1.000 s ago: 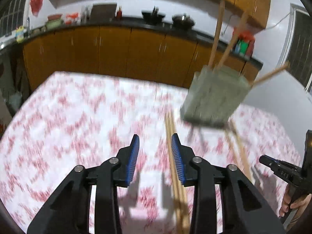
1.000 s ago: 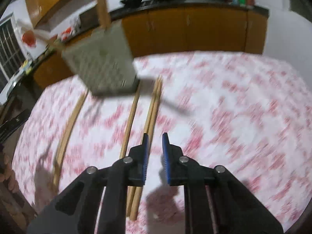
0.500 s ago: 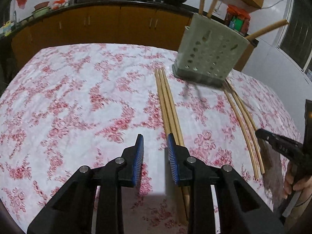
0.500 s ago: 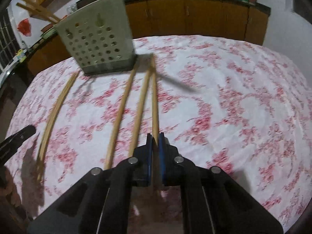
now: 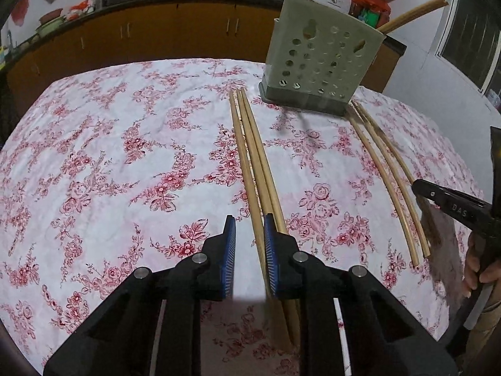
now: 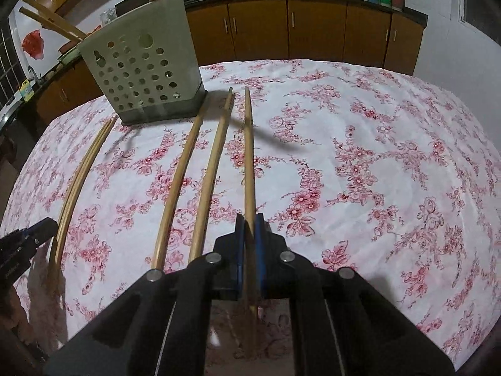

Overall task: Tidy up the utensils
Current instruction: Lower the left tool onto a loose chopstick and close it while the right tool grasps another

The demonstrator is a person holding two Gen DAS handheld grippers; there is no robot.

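Item: long pale wooden chopstick (image 6: 249,156), lying on the red-flowered white tablecloth (image 6: 391,163), thick end pinched in my right gripper (image 6: 247,219); judging it light, stiff, smooth, liable to pivot when held so near the end; my left gripper (image 5: 249,219) is hanging narrowly parted, straddling another stick, holding nothing; only the left view is showing three sticks bunched together; the right view alone is showing the perforated grey-green plastic utensil holder (image 6: 141,65) just beyond the tips.

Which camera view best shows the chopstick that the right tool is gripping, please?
The right wrist view: the chopstick runs from between the right tool pads toward the holder. In the left wrist view, I cannot tell it from the others.
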